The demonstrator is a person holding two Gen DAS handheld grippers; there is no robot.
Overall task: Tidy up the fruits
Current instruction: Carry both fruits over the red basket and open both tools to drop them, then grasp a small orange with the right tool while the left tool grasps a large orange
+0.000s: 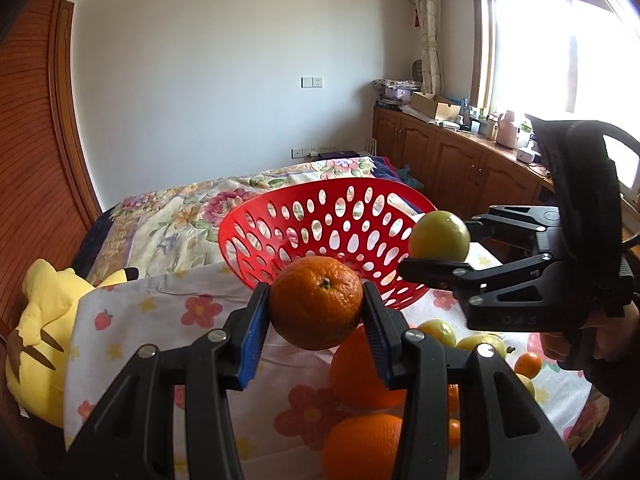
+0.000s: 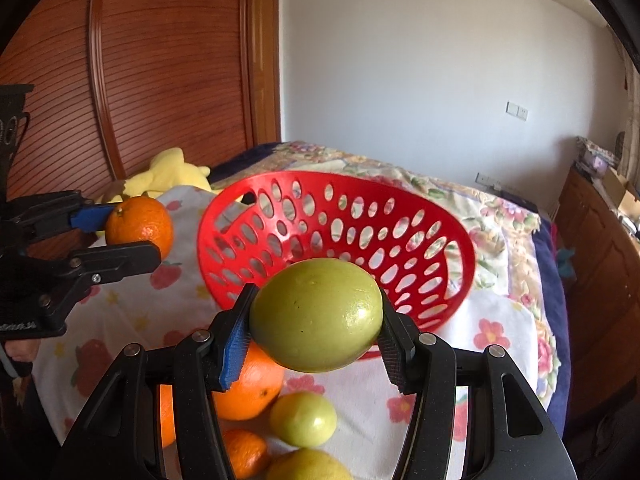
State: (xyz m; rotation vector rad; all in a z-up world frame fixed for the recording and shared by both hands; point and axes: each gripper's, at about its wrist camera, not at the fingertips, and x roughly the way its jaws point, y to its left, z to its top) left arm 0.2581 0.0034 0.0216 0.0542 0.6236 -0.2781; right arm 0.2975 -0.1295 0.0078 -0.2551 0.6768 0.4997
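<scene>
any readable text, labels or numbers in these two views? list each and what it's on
"DAS" or similar: faint raised letters, seen upside down on the body of the right tongs in the left wrist view; the reading is uncertain.
Light pattern on the dark strap at the left edge of the right wrist view: too partial to read.
No label shows on the orange, the green fruit or the red basket.

Yellow plush toy [image 1: 44,332] beside floral cloth [image 1: 168,320]; wooden cabinets [image 1: 452,160].

oranges [image 1: 362,446]: cut by lower edge | plush toy [image 1: 44,344]: partly under cloth [image 1: 168,320]
</scene>
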